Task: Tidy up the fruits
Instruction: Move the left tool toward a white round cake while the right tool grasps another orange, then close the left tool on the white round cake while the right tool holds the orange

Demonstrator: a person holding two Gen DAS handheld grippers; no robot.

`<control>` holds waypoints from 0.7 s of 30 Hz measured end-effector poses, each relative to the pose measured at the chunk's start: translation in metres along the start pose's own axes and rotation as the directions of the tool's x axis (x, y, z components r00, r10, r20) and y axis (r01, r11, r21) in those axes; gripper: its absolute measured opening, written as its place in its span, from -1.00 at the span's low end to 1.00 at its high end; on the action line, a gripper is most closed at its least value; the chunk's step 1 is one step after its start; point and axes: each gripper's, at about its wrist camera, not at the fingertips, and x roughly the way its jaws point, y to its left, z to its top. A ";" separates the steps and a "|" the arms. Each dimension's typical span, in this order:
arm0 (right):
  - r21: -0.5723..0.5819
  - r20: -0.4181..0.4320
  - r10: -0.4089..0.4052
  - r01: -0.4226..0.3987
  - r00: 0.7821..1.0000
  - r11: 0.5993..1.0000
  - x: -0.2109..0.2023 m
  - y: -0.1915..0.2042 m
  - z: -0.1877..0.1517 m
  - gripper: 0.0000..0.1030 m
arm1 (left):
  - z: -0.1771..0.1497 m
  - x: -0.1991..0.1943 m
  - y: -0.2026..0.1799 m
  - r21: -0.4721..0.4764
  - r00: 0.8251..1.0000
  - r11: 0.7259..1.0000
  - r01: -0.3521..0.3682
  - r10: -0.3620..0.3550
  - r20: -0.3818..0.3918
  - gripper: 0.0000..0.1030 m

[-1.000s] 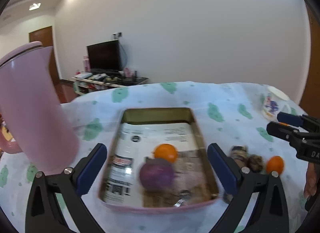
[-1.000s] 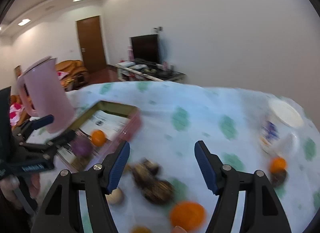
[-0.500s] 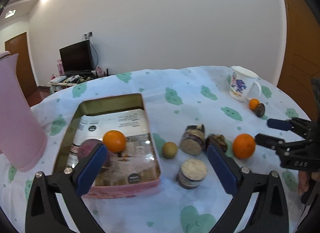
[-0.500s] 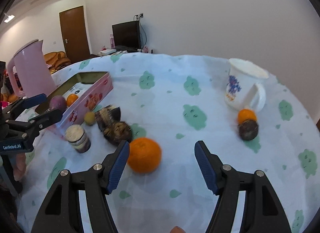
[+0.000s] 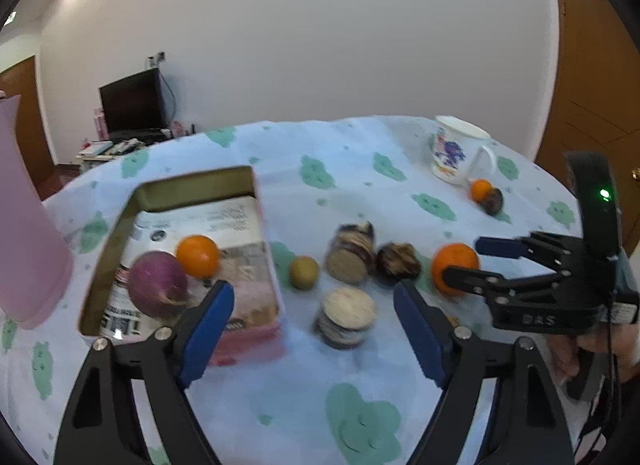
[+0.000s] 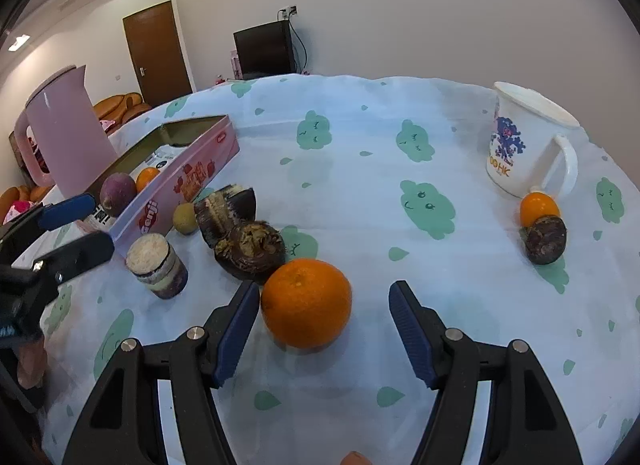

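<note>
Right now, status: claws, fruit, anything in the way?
Both claws open: right claw straddling the big orange, left claw empty. Tin holds two fruits. Dark fruit crowds the orange's left.

The pink side wall of the tin (image 6: 188, 185), left of centre in the right wrist view, carries the red brand word "Genji" near its lower end. At the right of that view, the white mug (image 6: 516, 145) bears orange lettering reading "OO HK" under a blue cartoon figure. In the left wrist view, at the right edge, the black body of the right gripper (image 5: 480, 261) shows raised letters "DAS". The printed sheet inside the tin has lines of text, too small and blurred to read.
</note>
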 end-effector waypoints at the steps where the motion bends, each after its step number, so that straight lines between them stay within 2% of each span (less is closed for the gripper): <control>1: 0.003 -0.017 0.006 -0.006 1.000 1.000 0.002 0.000 -0.001 0.32 | -0.002 0.000 -0.003 0.008 1.000 1.000 0.002 -0.002 -0.004 0.60; 4: 0.017 -0.029 0.027 -0.026 0.999 1.000 0.004 -0.003 -0.001 0.17 | -0.005 0.001 -0.007 0.022 1.000 1.000 0.014 -0.014 -0.012 0.47; 6: 0.022 -0.033 0.036 -0.035 0.999 0.999 0.005 -0.004 -0.001 0.17 | -0.006 0.001 -0.007 0.019 1.000 1.000 0.009 -0.009 -0.013 0.45; 9: 0.025 -0.031 0.058 -0.057 0.998 0.998 0.005 -0.004 -0.001 -0.01 | -0.005 0.004 -0.003 -0.001 1.000 1.000 -0.003 0.003 -0.023 0.41; 12: 0.041 -0.026 0.047 -0.045 0.999 0.998 0.004 -0.007 -0.001 -0.02 | -0.005 0.003 -0.007 -0.011 1.000 1.000 0.002 -0.002 -0.026 0.35; 14: 0.060 -0.018 0.044 -0.043 0.999 0.997 0.003 -0.011 -0.002 -0.02 | -0.005 0.001 -0.013 -0.009 1.000 1.000 0.009 -0.009 -0.024 0.14; 16: 0.082 -0.006 0.044 -0.044 0.999 0.996 0.000 -0.016 -0.002 -0.02 | -0.006 0.003 -0.020 -0.014 0.999 1.000 0.028 -0.028 -0.031 0.02; 21: 0.100 0.012 0.047 -0.048 0.999 0.994 -0.003 -0.019 -0.003 -0.02 | -0.004 0.016 -0.034 -0.001 0.997 1.000 0.018 -0.018 -0.070 -0.08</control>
